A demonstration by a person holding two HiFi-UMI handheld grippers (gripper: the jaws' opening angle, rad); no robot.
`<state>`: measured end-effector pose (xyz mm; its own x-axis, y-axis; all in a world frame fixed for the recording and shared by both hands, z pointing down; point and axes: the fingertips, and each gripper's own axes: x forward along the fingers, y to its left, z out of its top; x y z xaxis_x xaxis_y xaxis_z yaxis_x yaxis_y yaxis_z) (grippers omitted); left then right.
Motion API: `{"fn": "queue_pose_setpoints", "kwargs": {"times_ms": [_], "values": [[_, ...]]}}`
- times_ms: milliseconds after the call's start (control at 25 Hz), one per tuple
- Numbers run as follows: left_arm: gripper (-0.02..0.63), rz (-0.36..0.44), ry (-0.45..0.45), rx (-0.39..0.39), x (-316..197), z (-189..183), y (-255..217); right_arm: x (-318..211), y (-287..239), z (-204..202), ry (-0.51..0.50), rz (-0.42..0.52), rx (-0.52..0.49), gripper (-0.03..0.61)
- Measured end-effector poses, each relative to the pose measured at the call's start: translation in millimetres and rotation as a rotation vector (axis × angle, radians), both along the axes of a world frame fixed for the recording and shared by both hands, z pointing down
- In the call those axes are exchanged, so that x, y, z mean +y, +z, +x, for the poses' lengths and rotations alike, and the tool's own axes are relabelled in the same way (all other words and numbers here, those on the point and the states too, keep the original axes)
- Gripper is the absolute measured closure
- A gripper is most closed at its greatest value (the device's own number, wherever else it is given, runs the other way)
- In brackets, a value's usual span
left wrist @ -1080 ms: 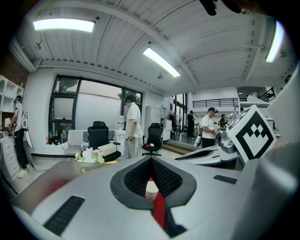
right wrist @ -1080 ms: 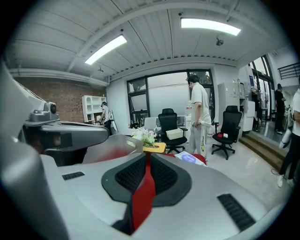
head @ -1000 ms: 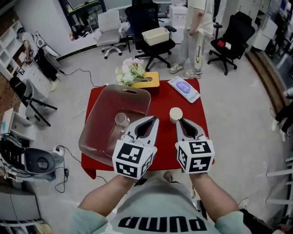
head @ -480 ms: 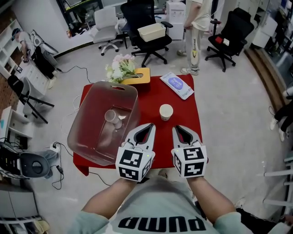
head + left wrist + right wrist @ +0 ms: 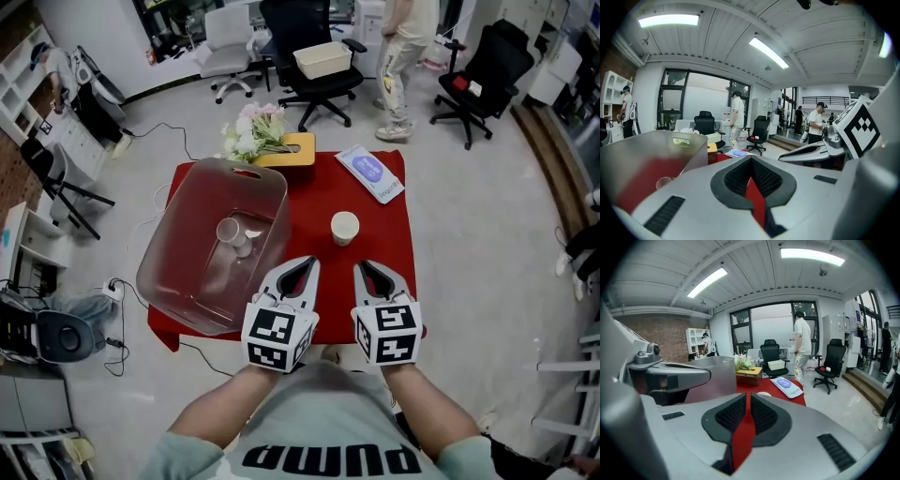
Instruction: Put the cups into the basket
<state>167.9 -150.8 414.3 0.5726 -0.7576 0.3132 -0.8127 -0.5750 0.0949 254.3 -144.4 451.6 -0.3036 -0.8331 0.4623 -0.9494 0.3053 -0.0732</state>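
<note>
A cream paper cup [image 5: 344, 227] stands upright on the red table [image 5: 319, 197], right of a clear plastic basket [image 5: 178, 281]. A clear cup [image 5: 228, 231] lies inside the basket. My left gripper [image 5: 298, 273] and right gripper [image 5: 367, 273] hover side by side at the table's near edge, short of the paper cup. Both are shut with nothing between the jaws. In the left gripper view my left gripper [image 5: 751, 161] points past the basket wall [image 5: 656, 154]. The right gripper [image 5: 748, 397] in its own view points at the paper cup's rim [image 5: 763, 393].
A bunch of flowers [image 5: 253, 131] and a wooden box [image 5: 289, 150] sit at the table's far edge, with a wipes pack [image 5: 368, 172] at the far right corner. Office chairs [image 5: 319, 66] and a standing person [image 5: 403, 42] are beyond the table.
Both grippers have sunk and drawn back from the paper cup to the table's near edge. Their jaws stayed shut. The cups and basket have not moved.
</note>
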Motion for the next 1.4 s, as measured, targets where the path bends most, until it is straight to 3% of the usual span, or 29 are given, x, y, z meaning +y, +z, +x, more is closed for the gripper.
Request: {"fn": "queue_pose_setpoints", "kwargs": {"times_ms": [600,800,1400], "values": [[0.611,-0.001,-0.03,0.005,-13.2,0.8,7.7,-20.1,13.2,5.3,-0.017,-0.028,-0.003,0.537],[0.611,-0.018,-0.035,-0.006,-22.0,4.4,17.4,-33.7,28.3,4.8,-0.034,-0.066,0.002,0.429],[0.611,-0.13,-0.093,-0.084,-62.2,1.1,80.6,-82.5,89.1,0.1,-0.097,-0.19,0.023,0.285]]}}
